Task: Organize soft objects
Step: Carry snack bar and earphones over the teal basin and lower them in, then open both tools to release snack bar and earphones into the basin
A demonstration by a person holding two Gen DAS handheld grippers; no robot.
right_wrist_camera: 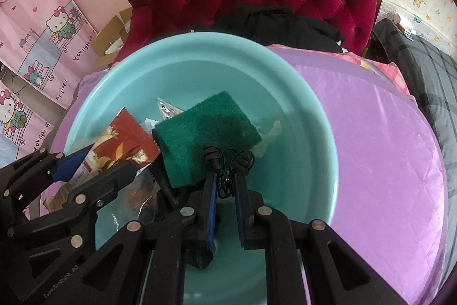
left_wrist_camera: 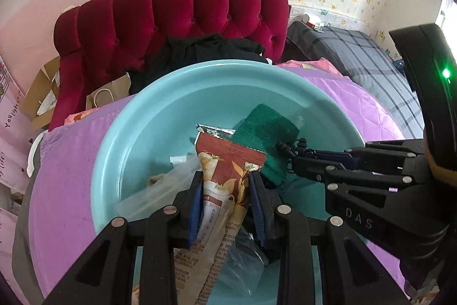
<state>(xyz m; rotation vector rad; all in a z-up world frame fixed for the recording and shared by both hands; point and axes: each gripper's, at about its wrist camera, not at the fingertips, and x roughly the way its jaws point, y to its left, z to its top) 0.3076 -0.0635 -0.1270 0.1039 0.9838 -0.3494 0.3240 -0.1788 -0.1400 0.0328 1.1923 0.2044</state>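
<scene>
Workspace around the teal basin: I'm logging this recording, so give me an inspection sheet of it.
Surface: purple quilted cover under the basin.
Job's things: teal basin holding a green scouring pad, a red sachet and clear plastic wrappers.
Clutter: crumpled white scrap in the basin.
Grippers: left hand-held gripper shut on the red sachet; right hand-held gripper shut on black earphones.
Cables: only the earphones' wire.
Surroundings: red tufted headboard, black clothing, plaid bedding, cardboard.
</scene>
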